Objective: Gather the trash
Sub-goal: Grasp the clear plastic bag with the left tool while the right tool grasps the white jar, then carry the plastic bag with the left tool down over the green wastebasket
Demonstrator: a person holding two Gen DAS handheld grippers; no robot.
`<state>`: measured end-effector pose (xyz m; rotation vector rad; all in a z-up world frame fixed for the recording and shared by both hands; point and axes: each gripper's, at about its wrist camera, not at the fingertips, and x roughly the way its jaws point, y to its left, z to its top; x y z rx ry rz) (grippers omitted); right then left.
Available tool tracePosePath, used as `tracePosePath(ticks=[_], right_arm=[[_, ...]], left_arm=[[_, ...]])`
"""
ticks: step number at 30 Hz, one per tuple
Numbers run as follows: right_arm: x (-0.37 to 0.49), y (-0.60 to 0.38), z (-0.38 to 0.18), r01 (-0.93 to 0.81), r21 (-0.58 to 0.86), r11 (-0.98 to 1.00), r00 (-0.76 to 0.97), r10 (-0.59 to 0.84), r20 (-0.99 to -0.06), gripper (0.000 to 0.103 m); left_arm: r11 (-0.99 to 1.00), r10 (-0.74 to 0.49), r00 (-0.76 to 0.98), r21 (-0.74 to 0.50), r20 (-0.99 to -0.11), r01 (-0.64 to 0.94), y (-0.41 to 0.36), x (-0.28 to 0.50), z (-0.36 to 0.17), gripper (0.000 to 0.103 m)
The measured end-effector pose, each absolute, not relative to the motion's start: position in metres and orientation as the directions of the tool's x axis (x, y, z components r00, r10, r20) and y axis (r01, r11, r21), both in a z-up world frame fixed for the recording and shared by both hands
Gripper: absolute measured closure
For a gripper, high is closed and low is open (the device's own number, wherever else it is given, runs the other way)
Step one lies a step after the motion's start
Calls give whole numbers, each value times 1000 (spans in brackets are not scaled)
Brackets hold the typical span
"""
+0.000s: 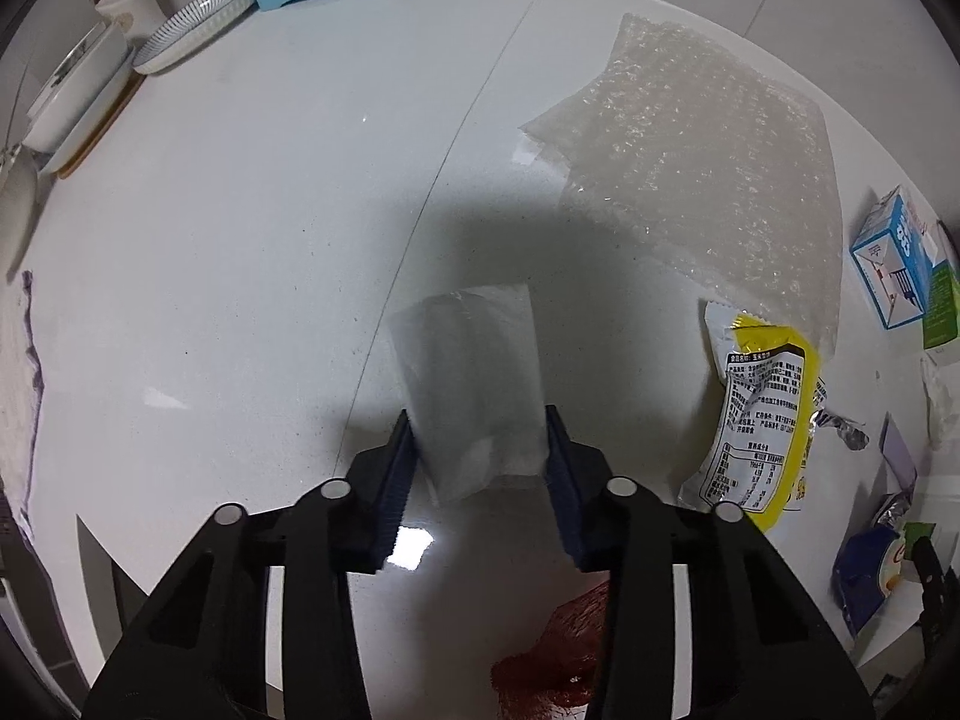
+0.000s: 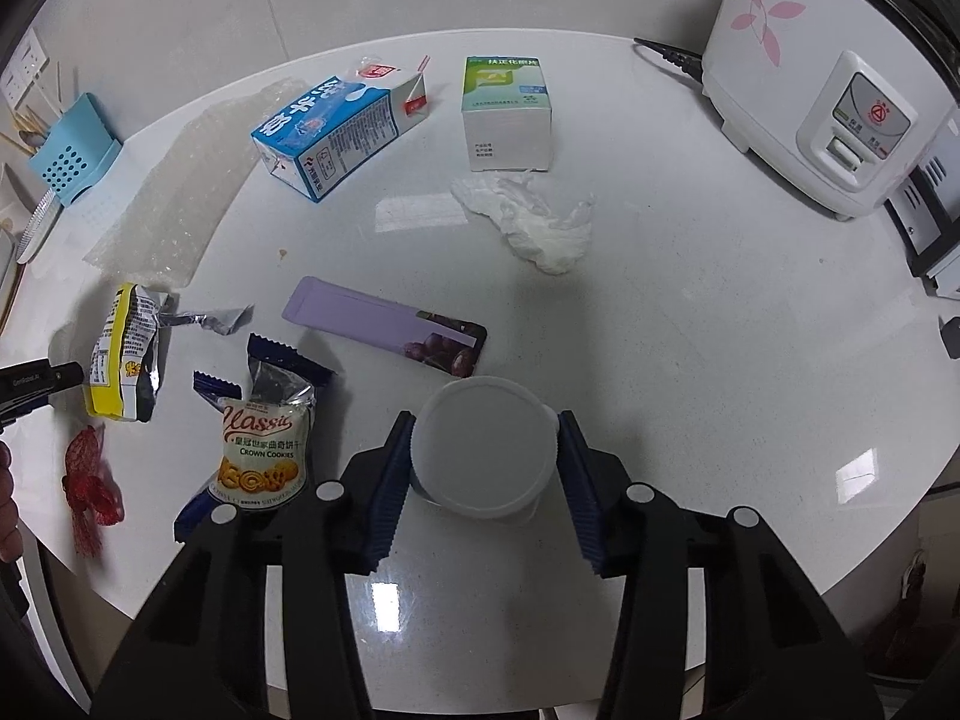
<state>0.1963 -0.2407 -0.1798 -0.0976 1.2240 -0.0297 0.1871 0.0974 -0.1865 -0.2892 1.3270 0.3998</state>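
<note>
Pinching flimsy clear packet [image 1: 474, 384], left gripper [image 1: 480, 450] may lose it; right gripper [image 2: 486, 456] clamps round lidded tub [image 2: 483, 444], which could squirt free.

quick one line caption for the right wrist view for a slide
Right gripper closed around a round white lidded tub on a white counter strewn with wrappers and cartons.

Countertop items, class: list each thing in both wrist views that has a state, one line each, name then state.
Left gripper: shut on the clear packet.
Right gripper: shut on the white tub, lid on.
Milk carton: on its side, spout torn open.
Cookie wrapper: torn open.
Yellow wrapper: crumpled, opened.
Tissue: crumpled.
Rice cooker: lid closed.
</note>
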Motion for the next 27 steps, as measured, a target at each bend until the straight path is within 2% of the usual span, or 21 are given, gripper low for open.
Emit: tracePosePath(ticks=[2,6,16,27], right_arm=[[194,-239,-179,-38,-98,994,346,-79,-935,58],[188,-236,-177,-45,-100,994,352,-78,-933,58],[174,-229,-156,-55,-104,993,397,-74,-915,58],[117,-208,-119,-124,-82,989,470,-14,-882,58]], left_arm=[[902,120,195,25,-973,-432,98,185,-185,85],[917,88,229,-11,-970,-399,102,182,-184,91],[941,11,371,-116,-929,-319,98,141,-159,92],[963,-29,464,-149,-886,-224,74,65,-123,93]])
